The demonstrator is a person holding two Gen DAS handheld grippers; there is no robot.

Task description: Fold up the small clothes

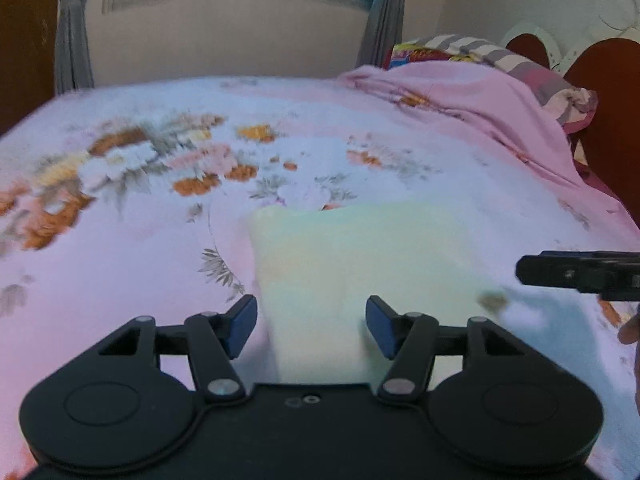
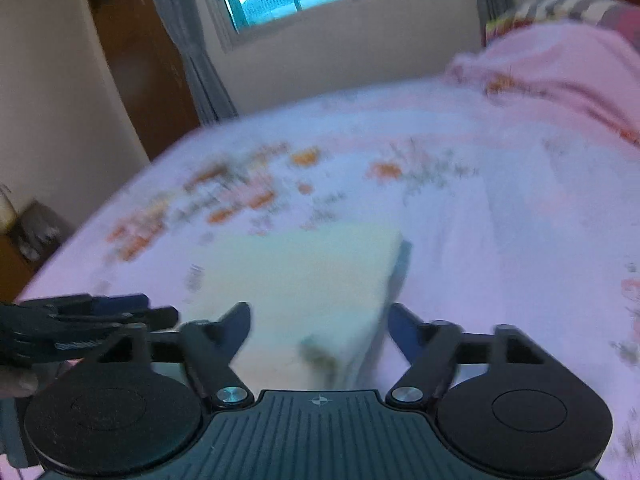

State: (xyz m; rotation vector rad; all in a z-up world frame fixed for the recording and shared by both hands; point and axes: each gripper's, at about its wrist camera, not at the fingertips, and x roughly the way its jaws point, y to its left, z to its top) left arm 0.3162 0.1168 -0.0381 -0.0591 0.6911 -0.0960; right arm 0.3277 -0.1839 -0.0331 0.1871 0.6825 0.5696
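A pale yellow folded garment (image 1: pixel 360 256) lies flat on the flowered pink bedsheet (image 1: pixel 120 264). My left gripper (image 1: pixel 312 320) hovers over its near edge with the jaws open; the blue pads stand apart and press on nothing. At the right edge of this view my right gripper (image 1: pixel 532 272) shows from the side. In the right wrist view the same garment (image 2: pixel 296 276) lies blurred under my right gripper (image 2: pixel 320 320), which is open over the near right corner. My left gripper (image 2: pixel 160 314) comes in from the left there.
A heaped pink blanket (image 1: pixel 472 96) and striped pillows (image 1: pixel 500 56) lie at the bed's far right by a dark red headboard (image 1: pixel 608 128). The window wall with grey curtains (image 1: pixel 70 32) stands beyond the bed. A brown door (image 2: pixel 136 64) is far left.
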